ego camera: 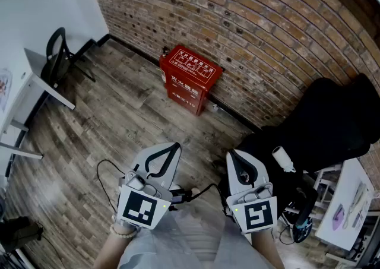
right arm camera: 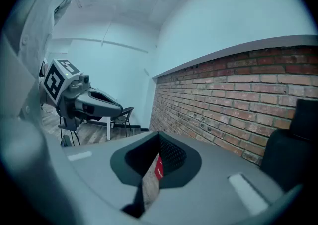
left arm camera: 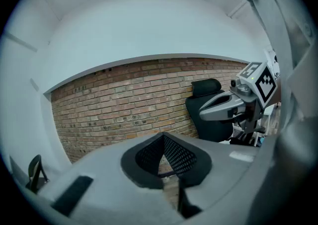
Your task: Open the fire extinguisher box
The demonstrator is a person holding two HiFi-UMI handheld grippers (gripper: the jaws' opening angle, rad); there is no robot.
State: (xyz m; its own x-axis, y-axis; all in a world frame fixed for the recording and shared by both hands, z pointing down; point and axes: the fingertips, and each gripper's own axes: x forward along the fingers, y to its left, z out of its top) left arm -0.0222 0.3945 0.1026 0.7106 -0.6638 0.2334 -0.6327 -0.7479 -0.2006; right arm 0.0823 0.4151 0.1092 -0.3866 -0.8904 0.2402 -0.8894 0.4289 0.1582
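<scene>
Head view | red fire extinguisher box (ego camera: 190, 79) shut, by brick wall (ego camera: 267, 30) | left gripper (ego camera: 176, 145), right gripper (ego camera: 231, 154): jaws closed

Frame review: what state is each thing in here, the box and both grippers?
Red rectangular fire extinguisher box: lid closed, upright on the wooden plank floor against the brick wall.
Left gripper: shut, empty.
Right gripper: shut, empty.
</scene>
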